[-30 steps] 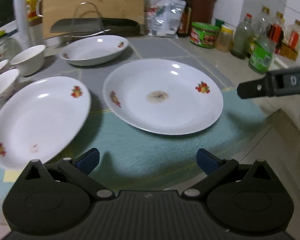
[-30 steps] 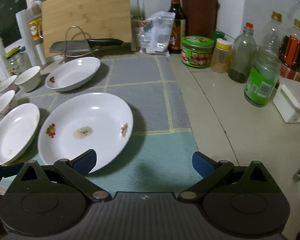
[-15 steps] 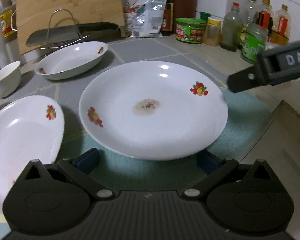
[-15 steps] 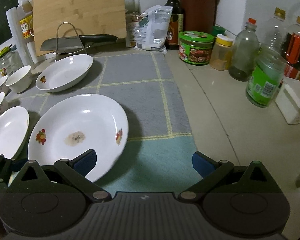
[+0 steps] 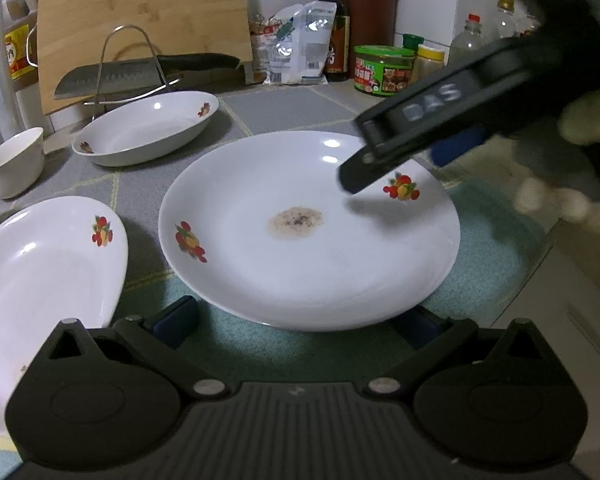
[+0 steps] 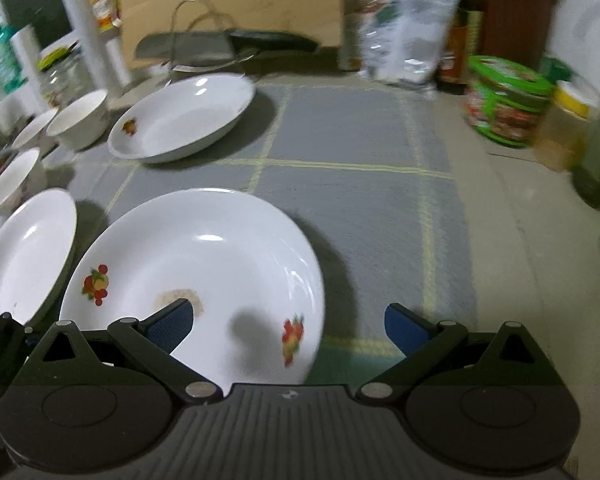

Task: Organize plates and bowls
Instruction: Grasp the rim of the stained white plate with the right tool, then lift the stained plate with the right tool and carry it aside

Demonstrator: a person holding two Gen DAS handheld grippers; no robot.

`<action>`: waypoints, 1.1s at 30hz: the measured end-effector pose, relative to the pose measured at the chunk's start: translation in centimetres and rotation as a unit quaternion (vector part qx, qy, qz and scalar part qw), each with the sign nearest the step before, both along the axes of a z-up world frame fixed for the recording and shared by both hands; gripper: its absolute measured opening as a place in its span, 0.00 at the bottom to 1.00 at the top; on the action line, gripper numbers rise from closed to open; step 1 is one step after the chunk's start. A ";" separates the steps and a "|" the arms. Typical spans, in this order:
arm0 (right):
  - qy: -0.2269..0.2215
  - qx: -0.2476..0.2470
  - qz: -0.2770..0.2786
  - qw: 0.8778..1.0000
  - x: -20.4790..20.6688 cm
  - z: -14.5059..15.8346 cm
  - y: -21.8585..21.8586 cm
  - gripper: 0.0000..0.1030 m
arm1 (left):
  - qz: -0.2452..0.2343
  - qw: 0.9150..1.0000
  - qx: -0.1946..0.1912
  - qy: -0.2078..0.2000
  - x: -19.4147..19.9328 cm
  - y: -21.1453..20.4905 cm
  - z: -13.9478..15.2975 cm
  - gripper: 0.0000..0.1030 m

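Note:
A large white plate point(image 5: 308, 228) with fruit prints and a brown stain lies on the mat in front of me; it also shows in the right wrist view point(image 6: 204, 272). My left gripper point(image 5: 296, 322) is open at the plate's near rim, with one finger on each side of it. My right gripper point(image 6: 286, 326) is open and hovers over the plate's right edge; one of its fingers point(image 5: 380, 160) reaches in above the plate in the left wrist view. A second plate point(image 5: 40, 280) lies to the left. A deeper oval dish point(image 5: 148, 128) sits further back.
Small white bowls point(image 6: 80, 120) stand at the far left. A knife on a wire rack point(image 5: 140, 76) and a bamboo cutting board point(image 5: 140, 20) stand at the back. Jars and bottles point(image 5: 384, 70) line the right wall. A grey and green mat point(image 6: 360, 184) covers the counter.
Both grippers have moved forward to the large plate. The left fingers now flank its near rim. The right gripper has swung left over the plate's right edge.

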State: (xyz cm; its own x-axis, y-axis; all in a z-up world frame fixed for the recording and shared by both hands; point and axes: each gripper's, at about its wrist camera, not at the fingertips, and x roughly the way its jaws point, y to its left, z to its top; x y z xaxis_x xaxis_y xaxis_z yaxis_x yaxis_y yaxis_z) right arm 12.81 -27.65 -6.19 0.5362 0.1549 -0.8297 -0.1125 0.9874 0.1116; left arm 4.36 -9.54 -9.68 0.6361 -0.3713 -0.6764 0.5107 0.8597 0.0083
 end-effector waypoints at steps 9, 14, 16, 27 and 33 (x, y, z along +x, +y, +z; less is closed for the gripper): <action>0.030 -0.017 0.084 0.996 2.9 -1.5 0.4 1.00 | 0.018 1.000 -0.002 0.003 -0.2 -0.2 0.1 1.00; 0.035 -0.030 0.113 0.992 3.3 -1.6 0.7 1.00 | 0.006 1.000 -0.002 -0.005 -0.1 0.0 0.0 1.00; 0.036 -0.034 0.122 0.991 3.2 -1.6 0.7 1.00 | -0.002 1.000 -0.001 -0.007 -0.1 0.1 -0.1 1.00; 0.014 -0.030 0.144 0.989 2.6 -1.7 0.2 1.00 | -0.001 1.000 0.003 0.005 0.1 0.1 0.1 1.00; 0.004 -0.025 0.179 0.984 2.2 -1.7 -0.5 1.00 | -0.008 1.000 0.001 0.000 0.2 0.2 0.1 1.00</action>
